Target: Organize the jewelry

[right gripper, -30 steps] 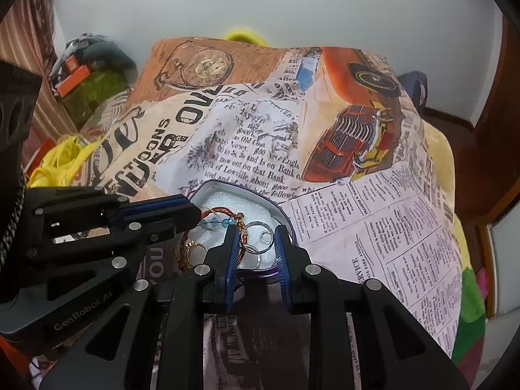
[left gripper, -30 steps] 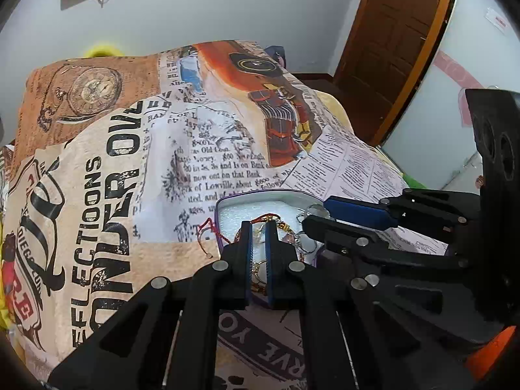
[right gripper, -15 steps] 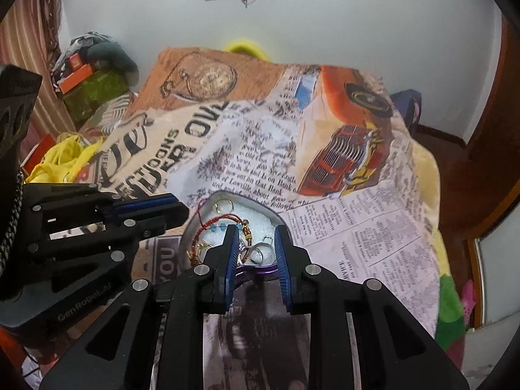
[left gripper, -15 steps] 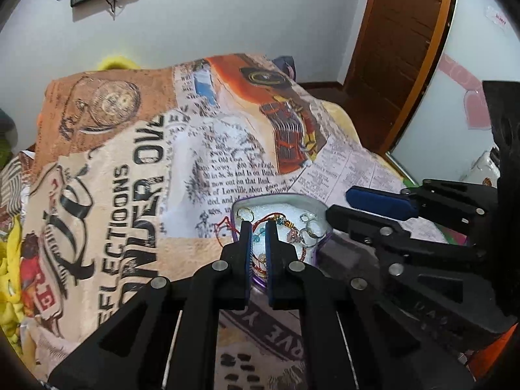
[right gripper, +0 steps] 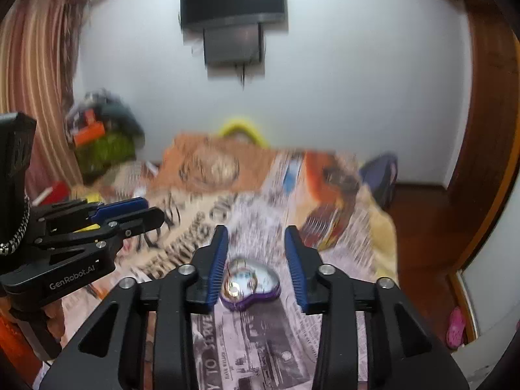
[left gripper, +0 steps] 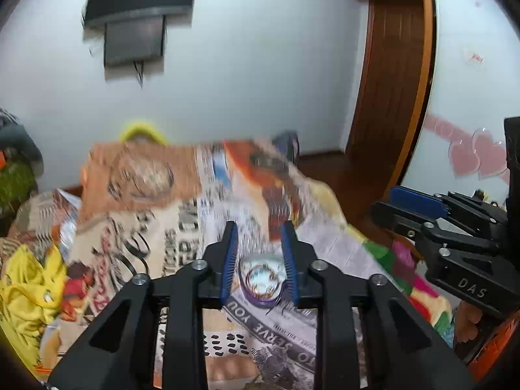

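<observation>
Left wrist: jewelry box (left gripper: 262, 284) btwn open hand-held gripper (left gripper: 259, 239) fingers.

Motion-blurred, ceiling-lit fisheye views

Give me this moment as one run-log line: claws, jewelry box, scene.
left claw: open, empty, above box | right claw: open, empty, above box | jewelry box: purple rim, on printed bedspread, jewelry inside blurred | view: motion blur

The jewelry box (right gripper: 250, 284) sits on the printed cloth (right gripper: 260, 221), jewelry (right gripper: 239, 279) lying inside it. The left gripper (left gripper: 258, 253) hangs above it, the right gripper (right gripper: 256, 256) just beside on the right. Behind, a wall-mounted screen (right gripper: 232, 0); the door (left gripper: 386, 104) stands right.
</observation>
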